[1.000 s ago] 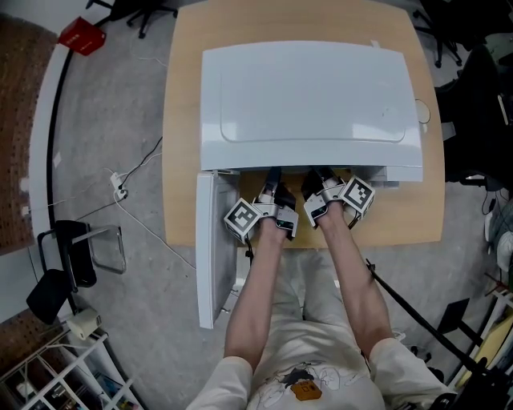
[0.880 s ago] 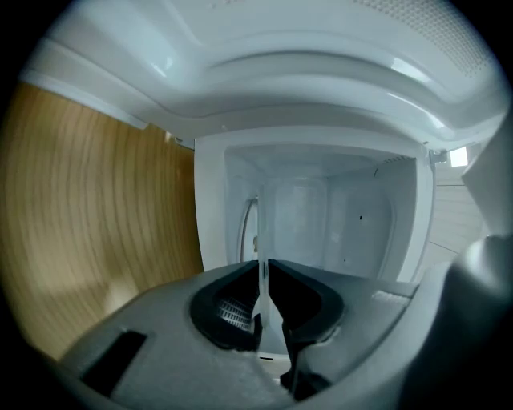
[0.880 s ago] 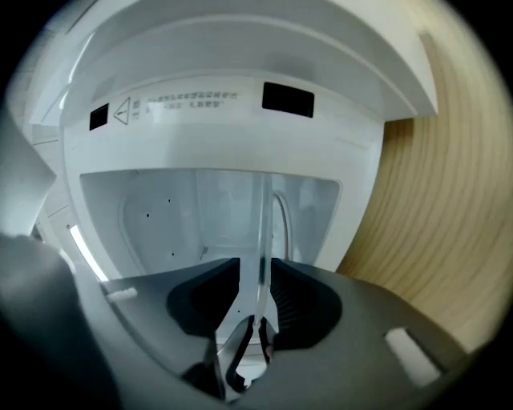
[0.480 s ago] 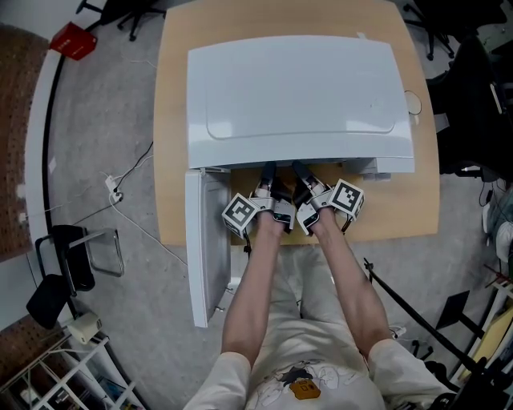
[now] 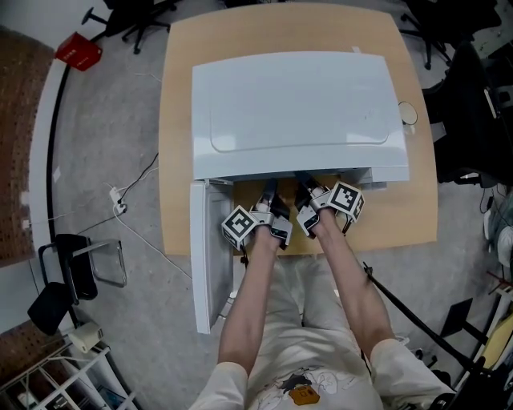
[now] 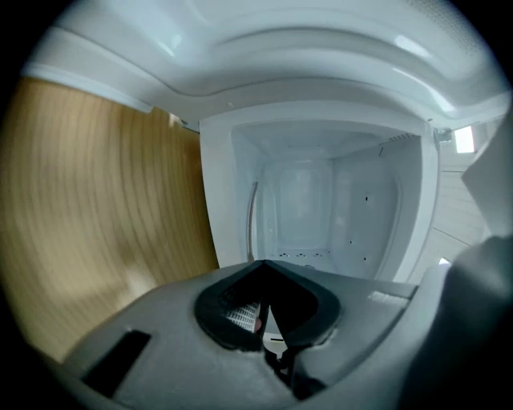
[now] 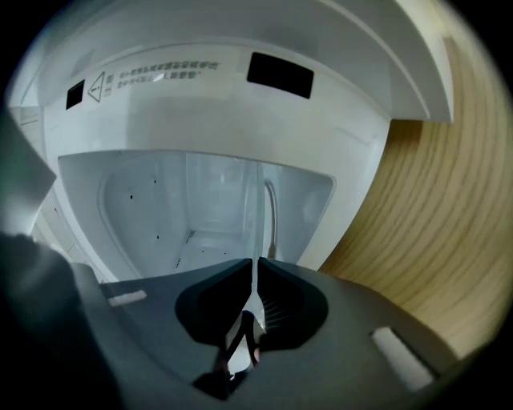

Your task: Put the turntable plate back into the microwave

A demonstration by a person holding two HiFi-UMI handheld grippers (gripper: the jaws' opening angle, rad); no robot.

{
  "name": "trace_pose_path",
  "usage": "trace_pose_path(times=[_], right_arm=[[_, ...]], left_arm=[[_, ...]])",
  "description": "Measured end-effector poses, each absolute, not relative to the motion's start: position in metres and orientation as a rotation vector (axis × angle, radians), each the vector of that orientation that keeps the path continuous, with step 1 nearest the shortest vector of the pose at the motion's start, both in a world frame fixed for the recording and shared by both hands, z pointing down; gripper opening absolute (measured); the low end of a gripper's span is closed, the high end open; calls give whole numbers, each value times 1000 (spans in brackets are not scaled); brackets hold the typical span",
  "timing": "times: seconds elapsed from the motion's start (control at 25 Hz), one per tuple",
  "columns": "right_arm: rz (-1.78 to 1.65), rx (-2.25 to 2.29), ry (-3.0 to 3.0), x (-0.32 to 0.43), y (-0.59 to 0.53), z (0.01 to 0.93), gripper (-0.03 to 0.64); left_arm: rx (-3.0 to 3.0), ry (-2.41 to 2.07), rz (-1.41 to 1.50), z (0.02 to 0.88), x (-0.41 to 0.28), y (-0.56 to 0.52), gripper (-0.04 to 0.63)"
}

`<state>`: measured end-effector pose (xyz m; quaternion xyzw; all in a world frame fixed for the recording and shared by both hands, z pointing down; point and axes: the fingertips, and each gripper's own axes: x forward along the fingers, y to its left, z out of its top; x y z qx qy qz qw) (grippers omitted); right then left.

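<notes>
The white microwave (image 5: 296,112) sits at twelve o'clock, its door (image 5: 210,256) swung open toward seven o'clock, with the clear glass turntable plate (image 7: 258,216) edge-on at its cavity's mouth.

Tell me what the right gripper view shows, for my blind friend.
The right gripper has just been closing its fingers on the edge of the clear plate. Ahead is the open white microwave, with the wooden table at right.

Office-like lab: swivel chairs (image 5: 132,18), floor power strip (image 5: 119,209), wire rack (image 5: 60,375).
</notes>
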<state>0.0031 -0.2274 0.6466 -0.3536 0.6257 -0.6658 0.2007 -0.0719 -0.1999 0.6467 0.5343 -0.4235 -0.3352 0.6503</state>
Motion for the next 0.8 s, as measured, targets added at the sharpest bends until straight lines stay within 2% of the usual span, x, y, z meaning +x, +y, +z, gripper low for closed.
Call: trace_pose_path(times=[0.8], right_arm=[[-1854, -1033, 1676, 16, -219, 634, 21]], left_arm=[[1154, -980, -770, 655, -75, -208, -2]])
